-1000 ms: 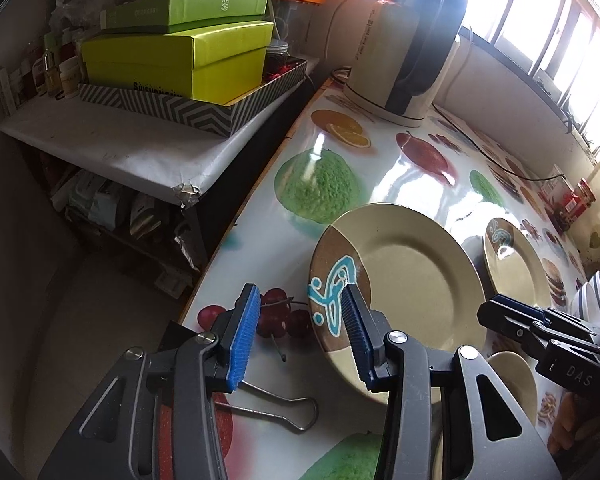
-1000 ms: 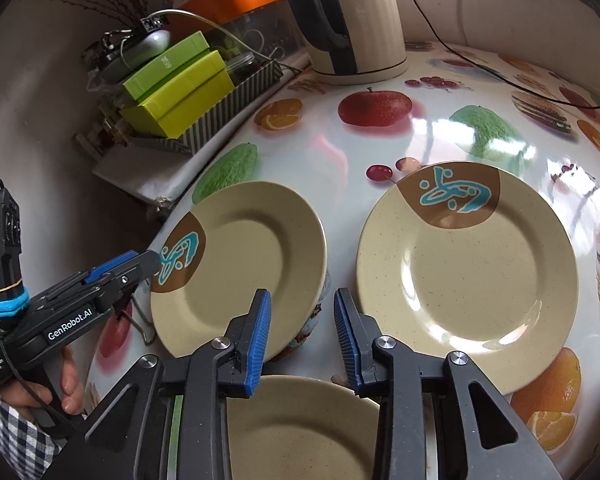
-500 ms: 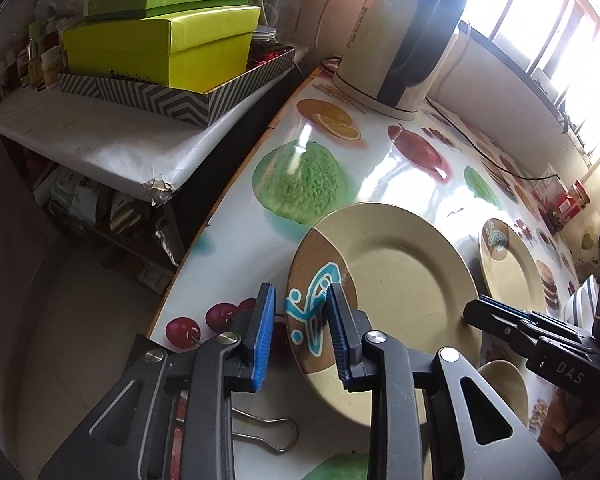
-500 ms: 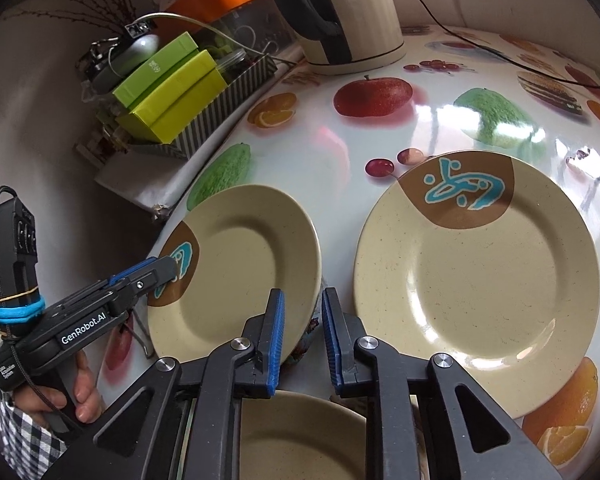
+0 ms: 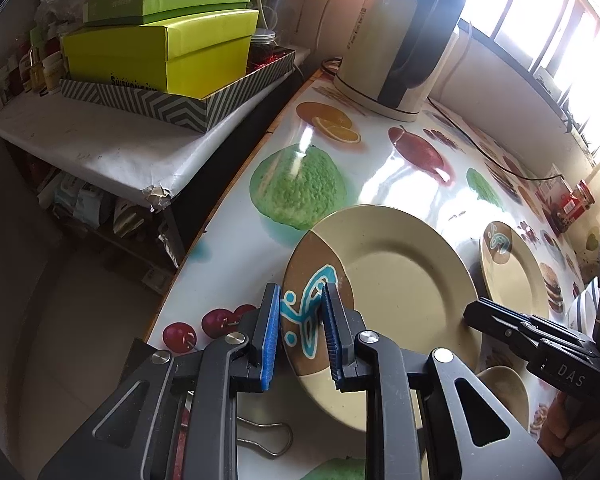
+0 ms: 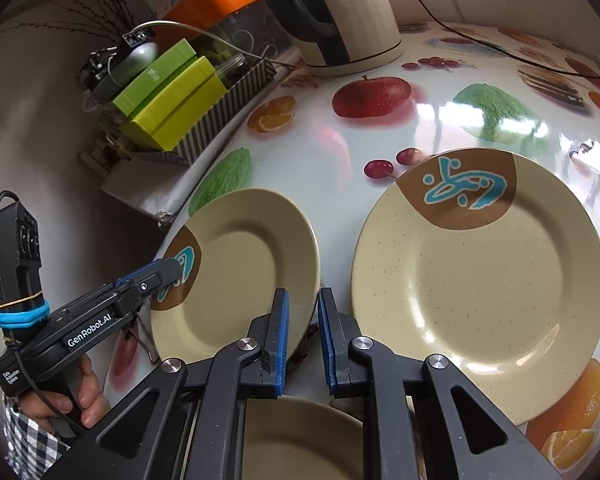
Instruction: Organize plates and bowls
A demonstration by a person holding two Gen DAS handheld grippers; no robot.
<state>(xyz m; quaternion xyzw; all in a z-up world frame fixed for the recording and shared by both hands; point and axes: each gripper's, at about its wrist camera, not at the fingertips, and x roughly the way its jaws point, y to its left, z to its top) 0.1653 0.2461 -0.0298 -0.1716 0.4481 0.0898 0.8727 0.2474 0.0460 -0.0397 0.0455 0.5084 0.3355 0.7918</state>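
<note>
A beige plate (image 5: 396, 280) with a brown and blue patch is tilted up off the fruit-print table (image 5: 380, 176). My left gripper (image 5: 300, 332) is shut on its near rim at the patch. My right gripper (image 6: 302, 336) is shut on the same plate's (image 6: 240, 272) opposite rim. A second, matching plate (image 6: 480, 280) lies flat to the right; it also shows in the left wrist view (image 5: 512, 268). A beige bowl (image 6: 300, 440) sits under my right gripper and shows in the left wrist view (image 5: 500, 388) too.
A cream kettle (image 5: 400, 40) stands at the table's far end with a cable running along the wall. Green boxes (image 5: 160, 52) in a striped tray sit on a side shelf left of the table. A binder clip (image 5: 268, 440) lies by the near edge.
Both grippers have closed from open onto the near plate's opposite rims. The plate's right side now sits raised off the table.
</note>
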